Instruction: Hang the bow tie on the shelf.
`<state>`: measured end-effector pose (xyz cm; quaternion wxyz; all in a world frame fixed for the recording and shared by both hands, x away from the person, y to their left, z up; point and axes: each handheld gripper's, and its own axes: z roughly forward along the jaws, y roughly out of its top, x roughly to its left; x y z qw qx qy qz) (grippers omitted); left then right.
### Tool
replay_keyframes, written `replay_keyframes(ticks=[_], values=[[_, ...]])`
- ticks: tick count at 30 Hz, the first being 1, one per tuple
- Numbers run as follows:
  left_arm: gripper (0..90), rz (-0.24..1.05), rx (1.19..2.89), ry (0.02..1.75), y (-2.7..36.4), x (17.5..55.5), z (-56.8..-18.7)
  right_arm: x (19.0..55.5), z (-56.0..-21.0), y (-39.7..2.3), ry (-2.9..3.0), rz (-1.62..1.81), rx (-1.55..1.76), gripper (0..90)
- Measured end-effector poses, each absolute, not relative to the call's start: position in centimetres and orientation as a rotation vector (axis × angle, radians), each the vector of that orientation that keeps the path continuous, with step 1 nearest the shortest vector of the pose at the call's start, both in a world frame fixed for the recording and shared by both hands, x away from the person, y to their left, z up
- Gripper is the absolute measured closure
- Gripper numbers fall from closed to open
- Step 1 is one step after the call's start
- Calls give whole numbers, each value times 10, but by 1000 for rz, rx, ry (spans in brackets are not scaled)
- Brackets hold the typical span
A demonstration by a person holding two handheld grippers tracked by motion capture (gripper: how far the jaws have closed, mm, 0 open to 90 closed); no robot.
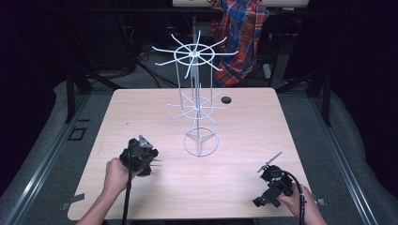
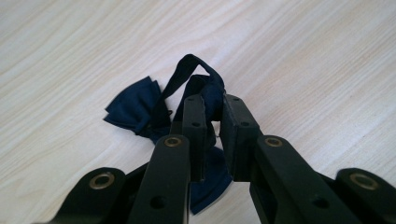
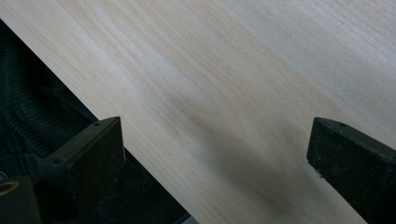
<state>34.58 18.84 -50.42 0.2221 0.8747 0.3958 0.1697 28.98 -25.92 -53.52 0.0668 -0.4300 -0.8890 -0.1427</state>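
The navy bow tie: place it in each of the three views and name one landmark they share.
High view: the navy bow tie peeks out as a dark scrap under the left hand-held gripper, left of the white wire rack.
Left gripper view: centre, its strap pinched between the closed jaws, the bow on the table.
Right gripper view: not in it.
Shared landmark: the light wood table.
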Motion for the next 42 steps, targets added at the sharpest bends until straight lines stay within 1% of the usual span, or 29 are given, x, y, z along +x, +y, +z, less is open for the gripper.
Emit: replay_keyframes(ticks=[7,18,27,42], values=[[814,459,2320,1106,200,342,-489,290,-536,-259,-2676,-434,-1291,37],[816,434,2234,1098,208,339,-471,291,-535,-261,-2699,-399,-1282,37],[816,419,2196,1099,213,340,-461,291,-537,-261,-2683,-422,-1293,37],[816,449,2146,1086,215,344,-445,291,-537,-261,-2694,-400,-1287,38]])
